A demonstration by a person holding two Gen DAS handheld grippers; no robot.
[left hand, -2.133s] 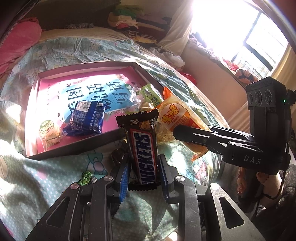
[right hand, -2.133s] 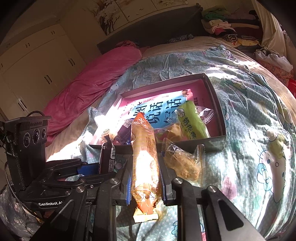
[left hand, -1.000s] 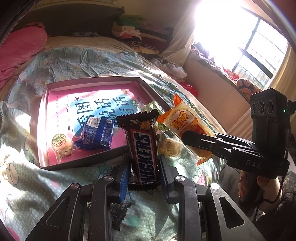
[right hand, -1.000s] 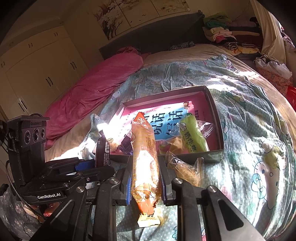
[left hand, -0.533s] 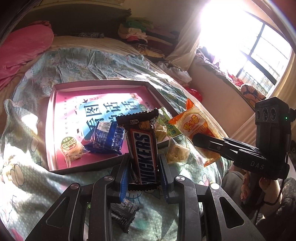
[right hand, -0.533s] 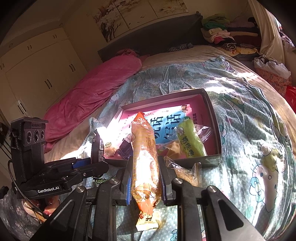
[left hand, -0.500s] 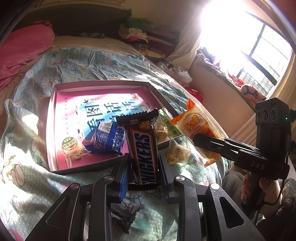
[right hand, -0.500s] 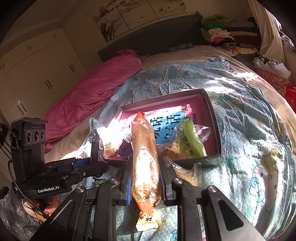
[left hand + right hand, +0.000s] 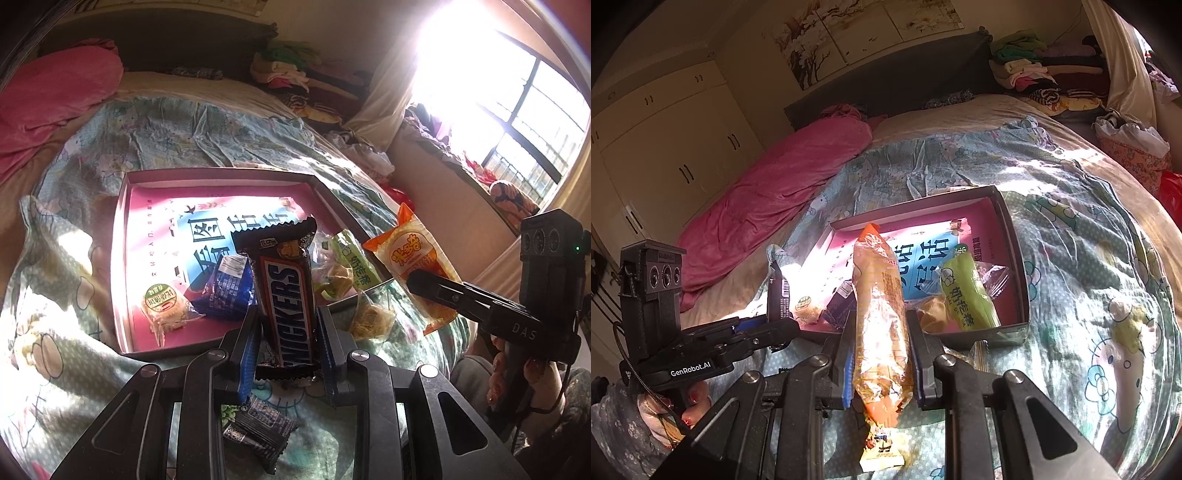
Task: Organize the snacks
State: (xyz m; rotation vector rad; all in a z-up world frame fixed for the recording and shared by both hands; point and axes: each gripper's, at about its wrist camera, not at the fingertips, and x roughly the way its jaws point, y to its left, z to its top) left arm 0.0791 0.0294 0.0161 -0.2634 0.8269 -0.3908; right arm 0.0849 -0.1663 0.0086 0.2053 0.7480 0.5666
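Presently, a bed (image 9: pixel 1089 258) with a cartoon-print quilt carries a shallow box (image 9: pixel 123 258) with a pink printed floor; a pink blanket (image 9: pixel 768 192) lies along the far side, cupboards (image 9: pixel 665 147) stand beyond, and a bright window (image 9: pixel 517 110) lights the other side.

Left gripper (image 9: pixel 286 325) points down toward the box's near wall, its fingers clamped on a Snickers bar (image 9: pixel 288 295) held upright. Right gripper (image 9: pixel 881 343) points likewise, fingers closed on an orange snack pack (image 9: pixel 881 306).

Inside the box lie a blue packet (image 9: pixel 227 288), a round biscuit pack (image 9: pixel 164 306) and a green packet (image 9: pixel 967 295). A clear-wrapped pastry (image 9: pixel 369 317) rests on the quilt just outside the near wall; a black wrapper (image 9: pixel 258 428) lies beneath the left gripper. The box's far half is unoccupied.
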